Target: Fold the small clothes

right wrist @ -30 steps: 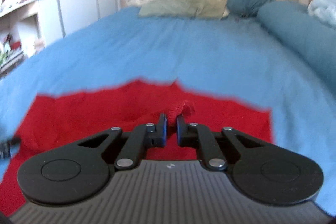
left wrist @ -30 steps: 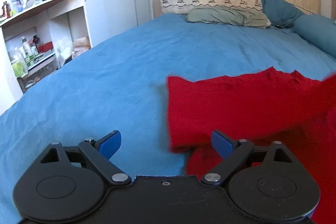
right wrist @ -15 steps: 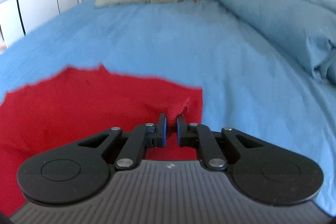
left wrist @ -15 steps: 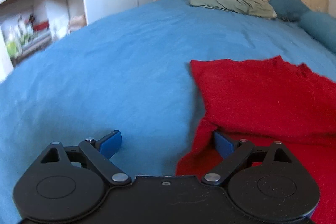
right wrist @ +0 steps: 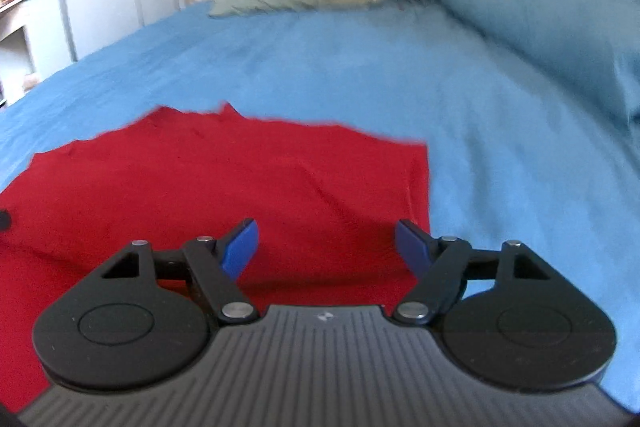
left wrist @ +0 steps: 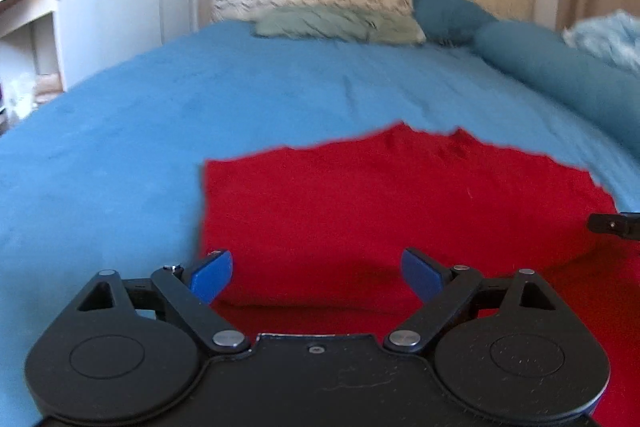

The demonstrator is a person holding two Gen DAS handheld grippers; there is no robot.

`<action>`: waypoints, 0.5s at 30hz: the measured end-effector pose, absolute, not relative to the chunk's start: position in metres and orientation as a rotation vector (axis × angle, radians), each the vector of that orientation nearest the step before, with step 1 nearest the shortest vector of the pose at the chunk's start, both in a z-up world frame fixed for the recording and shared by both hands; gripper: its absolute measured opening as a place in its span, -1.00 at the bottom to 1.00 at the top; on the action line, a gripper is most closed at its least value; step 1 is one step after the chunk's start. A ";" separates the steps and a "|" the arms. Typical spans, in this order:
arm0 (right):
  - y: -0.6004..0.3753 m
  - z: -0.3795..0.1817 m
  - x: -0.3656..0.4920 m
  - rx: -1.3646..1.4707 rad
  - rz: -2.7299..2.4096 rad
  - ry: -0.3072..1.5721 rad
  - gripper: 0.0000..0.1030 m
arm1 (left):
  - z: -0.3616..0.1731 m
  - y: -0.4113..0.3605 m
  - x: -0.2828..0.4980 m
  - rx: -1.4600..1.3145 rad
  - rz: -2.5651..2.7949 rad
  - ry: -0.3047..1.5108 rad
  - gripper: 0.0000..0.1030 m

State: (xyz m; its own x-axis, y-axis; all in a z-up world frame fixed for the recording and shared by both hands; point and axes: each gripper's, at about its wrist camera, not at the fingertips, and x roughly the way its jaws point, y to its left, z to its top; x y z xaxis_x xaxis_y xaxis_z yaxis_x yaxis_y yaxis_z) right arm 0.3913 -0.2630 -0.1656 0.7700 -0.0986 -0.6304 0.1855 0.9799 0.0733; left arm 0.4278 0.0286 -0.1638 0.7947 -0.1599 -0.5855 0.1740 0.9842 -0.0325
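Both grippers now stand spread: the right gripper [right wrist: 326,247], clamped on a pinch of cloth half a second ago, has let go, and the left gripper [left wrist: 316,275] remains apart. Beneath them the red knitted garment [left wrist: 392,211] lies folded over on the blue bedsheet [left wrist: 120,131], with pillows [left wrist: 336,23] near the headboard.

bed [left wrist: 168,115] with blue sheet under my tongs. lying directly on it: 1 red garment [left wrist: 392,203], folded, flat, near edge closest to me; 1 grey-green pillow [left wrist: 336,23] at the headboard end; 1 dark teal pillow [left wrist: 444,11] beside it; 1 teal bolster [left wrist: 560,71] along my right side.
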 end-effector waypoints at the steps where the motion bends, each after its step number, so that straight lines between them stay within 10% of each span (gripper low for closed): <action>1: -0.268 -0.168 0.388 0.153 -0.153 0.660 0.81 | -0.169 0.026 0.433 0.039 -0.169 0.657 0.83; 15: -0.288 -0.062 0.303 0.201 -0.098 0.520 0.92 | -0.079 0.042 0.383 0.015 -0.154 0.631 0.95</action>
State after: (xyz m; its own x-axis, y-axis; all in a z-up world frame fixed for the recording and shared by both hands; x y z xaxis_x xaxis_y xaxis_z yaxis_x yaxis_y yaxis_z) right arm 0.3035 -0.2877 -0.0623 0.8636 -0.0419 -0.5024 0.1435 0.9757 0.1653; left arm 0.3829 0.0420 -0.0791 0.7963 -0.1390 -0.5887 0.1479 0.9884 -0.0333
